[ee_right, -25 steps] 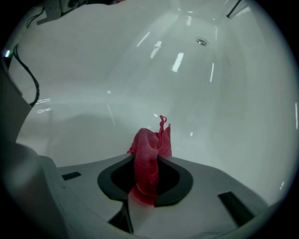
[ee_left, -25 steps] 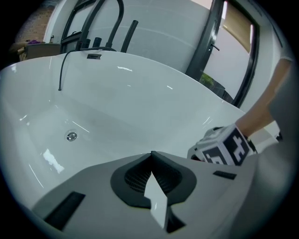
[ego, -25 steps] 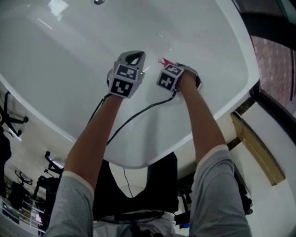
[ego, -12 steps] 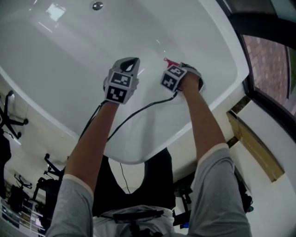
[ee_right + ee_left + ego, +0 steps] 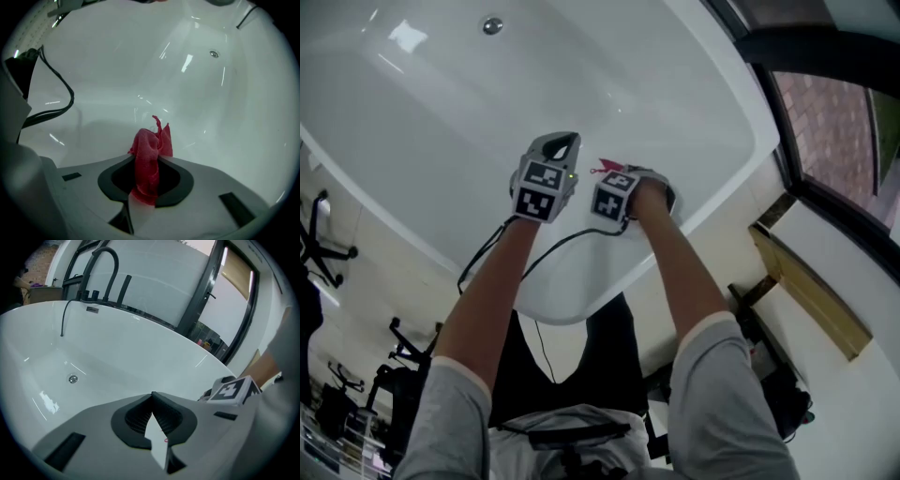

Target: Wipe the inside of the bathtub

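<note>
Pinching cloth (image 5: 146,145) in right gripper's (image 5: 154,161) jaws, tuft poking out front, presumably for rubbing tub's (image 5: 441,112) inner wall close ahead; left gripper's (image 5: 152,397) jaws pressed together, empty, parked just beside, apparently sparing the wiping path.

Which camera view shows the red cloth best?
The right gripper view: the red cloth sits large at the centre, pinched between that gripper's shut jaws. The head view shows only a small red tip of it; the left gripper view shows no cloth.
</note>
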Action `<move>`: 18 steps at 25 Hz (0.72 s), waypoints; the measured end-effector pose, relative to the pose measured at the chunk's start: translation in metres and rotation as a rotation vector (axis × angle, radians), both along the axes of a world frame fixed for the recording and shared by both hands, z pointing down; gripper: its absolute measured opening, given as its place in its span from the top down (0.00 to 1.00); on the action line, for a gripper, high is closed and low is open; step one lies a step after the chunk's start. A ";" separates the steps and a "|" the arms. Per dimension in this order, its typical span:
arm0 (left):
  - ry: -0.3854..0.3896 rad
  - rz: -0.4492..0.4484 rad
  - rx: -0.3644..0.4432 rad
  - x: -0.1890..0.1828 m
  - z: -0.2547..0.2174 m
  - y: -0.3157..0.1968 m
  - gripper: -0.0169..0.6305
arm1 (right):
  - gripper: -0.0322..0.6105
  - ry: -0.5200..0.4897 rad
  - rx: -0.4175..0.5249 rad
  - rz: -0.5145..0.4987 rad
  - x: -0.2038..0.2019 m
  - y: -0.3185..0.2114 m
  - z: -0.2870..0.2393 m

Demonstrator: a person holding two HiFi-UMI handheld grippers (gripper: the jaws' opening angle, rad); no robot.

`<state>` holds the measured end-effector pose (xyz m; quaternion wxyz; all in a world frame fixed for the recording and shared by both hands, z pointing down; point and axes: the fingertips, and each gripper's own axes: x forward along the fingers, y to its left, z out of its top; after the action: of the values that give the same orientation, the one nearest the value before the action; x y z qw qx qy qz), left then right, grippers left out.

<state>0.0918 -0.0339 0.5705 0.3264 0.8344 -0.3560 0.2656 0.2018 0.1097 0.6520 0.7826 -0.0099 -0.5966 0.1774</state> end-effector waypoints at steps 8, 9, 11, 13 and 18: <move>0.010 0.008 0.027 0.000 -0.024 0.006 0.97 | 0.81 0.184 0.183 -0.002 0.093 -0.084 -0.016; 0.012 0.005 0.028 0.001 -0.025 0.007 0.97 | 0.82 0.208 0.193 0.014 0.105 -0.093 -0.022; 0.014 0.000 0.026 0.001 -0.027 0.010 0.97 | 0.81 0.217 0.193 0.047 0.112 -0.097 -0.031; 0.017 -0.004 0.021 0.001 -0.029 0.013 0.97 | 0.82 0.200 0.186 0.036 0.103 -0.086 -0.036; 0.022 0.002 0.024 0.003 -0.044 0.017 0.97 | 0.82 0.027 0.040 0.016 0.038 -0.014 -0.047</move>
<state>0.0947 -0.0170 0.5267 0.3202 0.8414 -0.3547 0.2524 0.2398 0.0959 0.6046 0.7892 0.0129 -0.5894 0.1719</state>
